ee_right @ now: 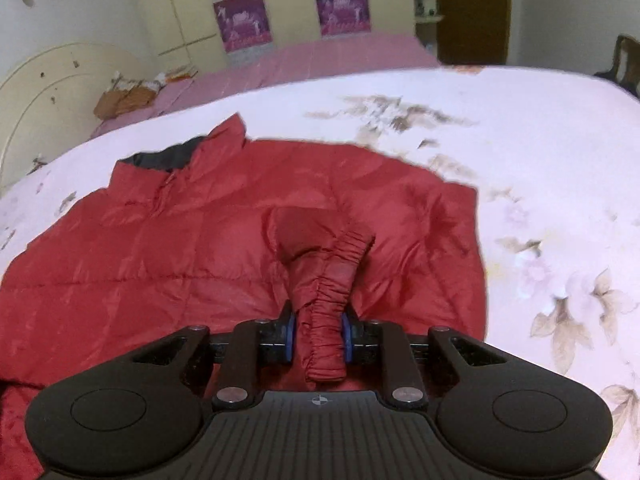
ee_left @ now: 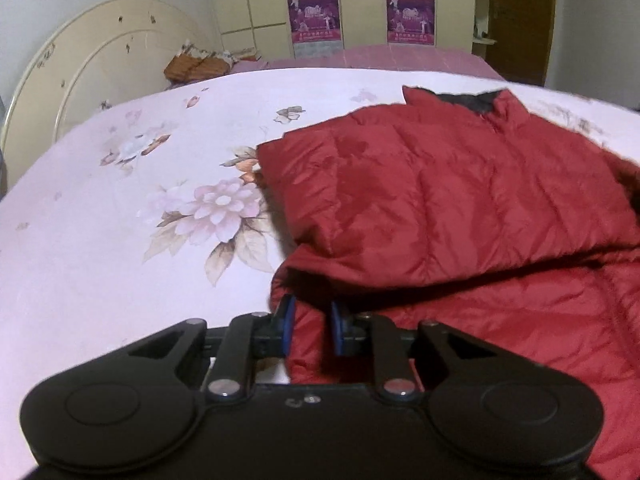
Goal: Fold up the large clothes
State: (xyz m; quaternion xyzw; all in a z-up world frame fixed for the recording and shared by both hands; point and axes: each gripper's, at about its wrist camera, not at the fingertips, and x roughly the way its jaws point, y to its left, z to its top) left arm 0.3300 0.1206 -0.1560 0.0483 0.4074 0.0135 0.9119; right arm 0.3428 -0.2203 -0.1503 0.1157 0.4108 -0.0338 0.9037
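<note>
A red quilted puffer jacket (ee_left: 440,200) with a dark inner collar lies on the floral bed sheet (ee_left: 120,220). In the left wrist view one side is folded over the body. My left gripper (ee_left: 312,320) sits at the jacket's near left edge, its blue pads a little apart with red fabric between them. In the right wrist view the jacket (ee_right: 180,240) lies spread out, and my right gripper (ee_right: 320,332) is shut on the sleeve's elastic cuff (ee_right: 332,312), holding the sleeve over the jacket's body.
A cream headboard (ee_left: 72,80) stands at the far left. A second bed with a pink cover (ee_right: 320,56) lies behind, with brown items (ee_left: 196,66) on it. Cream wardrobes with purple posters (ee_left: 316,16) line the far wall. A dark door (ee_right: 472,8) is at the back right.
</note>
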